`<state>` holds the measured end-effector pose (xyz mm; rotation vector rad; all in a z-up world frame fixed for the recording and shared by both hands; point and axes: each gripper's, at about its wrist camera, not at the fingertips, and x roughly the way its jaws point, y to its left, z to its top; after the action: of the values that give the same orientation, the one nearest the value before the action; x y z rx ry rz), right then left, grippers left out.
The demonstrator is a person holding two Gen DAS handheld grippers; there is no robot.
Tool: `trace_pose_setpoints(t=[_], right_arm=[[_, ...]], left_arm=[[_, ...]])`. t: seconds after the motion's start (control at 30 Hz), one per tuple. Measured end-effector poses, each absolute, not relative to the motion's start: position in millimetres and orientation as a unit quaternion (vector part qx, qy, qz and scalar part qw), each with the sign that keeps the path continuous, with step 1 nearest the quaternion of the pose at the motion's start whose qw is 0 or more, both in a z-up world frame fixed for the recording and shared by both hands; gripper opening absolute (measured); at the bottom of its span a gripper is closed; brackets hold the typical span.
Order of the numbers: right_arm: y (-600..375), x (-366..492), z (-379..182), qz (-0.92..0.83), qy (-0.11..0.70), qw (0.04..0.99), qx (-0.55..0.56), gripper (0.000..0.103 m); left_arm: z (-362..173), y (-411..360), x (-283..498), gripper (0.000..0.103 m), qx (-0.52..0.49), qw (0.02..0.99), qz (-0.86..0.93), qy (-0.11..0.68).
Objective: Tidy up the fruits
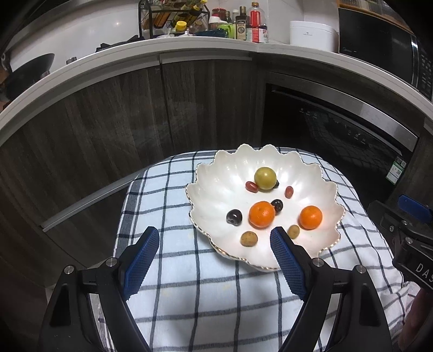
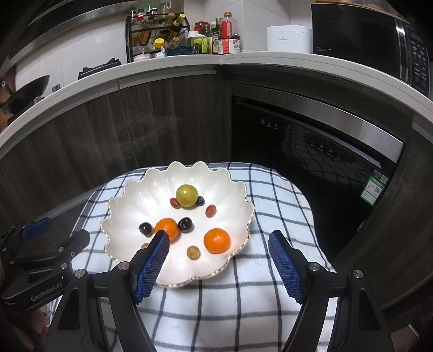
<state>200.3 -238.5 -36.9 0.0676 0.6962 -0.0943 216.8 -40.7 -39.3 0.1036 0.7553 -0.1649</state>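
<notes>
A white scalloped bowl (image 1: 216, 195) (image 2: 130, 205) sits on a checked cloth. In it lie two oranges (image 1: 262, 214) (image 1: 310, 217) (image 2: 216, 240), a yellow-green fruit (image 1: 265, 178) (image 2: 186, 195), dark cherries (image 1: 234, 217) (image 2: 185, 224), red grape tomatoes (image 1: 251, 186) (image 2: 210, 211) and small brown fruits (image 1: 249, 238) (image 2: 193, 253). My left gripper (image 1: 215, 234) is open and empty, just short of the bowl's near rim. My right gripper (image 2: 219, 238) is open and empty, over the bowl's near right side. The other orange (image 2: 166, 228) is partly hidden by its left finger.
The blue-and-white checked cloth (image 1: 205, 297) (image 2: 230, 311) covers a small table. Behind stand dark wood cabinets (image 1: 108, 121), a black oven (image 2: 311, 151), and a white counter with bottles (image 1: 254, 24), a rack and a white pot (image 2: 288, 39). Each gripper's body shows in the other's view.
</notes>
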Motion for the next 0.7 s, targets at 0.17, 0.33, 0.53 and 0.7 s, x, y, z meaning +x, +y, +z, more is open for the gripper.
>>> trace_pose_setpoints(t=[0.17,0.33,0.53,0.7], right_arm=[[-239.3,184.9,-37.3,-0.043,0.341,0.938,0.033,0.077],[-240.4,171.6,-38.5,-0.042,0.342,0.938,0.033,0.077],[-239.8,152.6,-45.5,-0.042,0.348,0.936,0.033,0.077],[-240.3,141.0,-51.3,-0.041,0.355,0.933,0.039,0.077]], left_arm=[[-38.3,-40.0,201.9,0.084,0.047,0.924,-0.079,0.372],[-39.9,-38.6,182.2,0.084,0.056,0.922,-0.077,0.376],[-40.4,-33.9,163.8,0.084,0.056,0.922,-0.067,0.378],[-40.0,-33.2,151.6,0.084,0.057,0.921,-0.063,0.380]])
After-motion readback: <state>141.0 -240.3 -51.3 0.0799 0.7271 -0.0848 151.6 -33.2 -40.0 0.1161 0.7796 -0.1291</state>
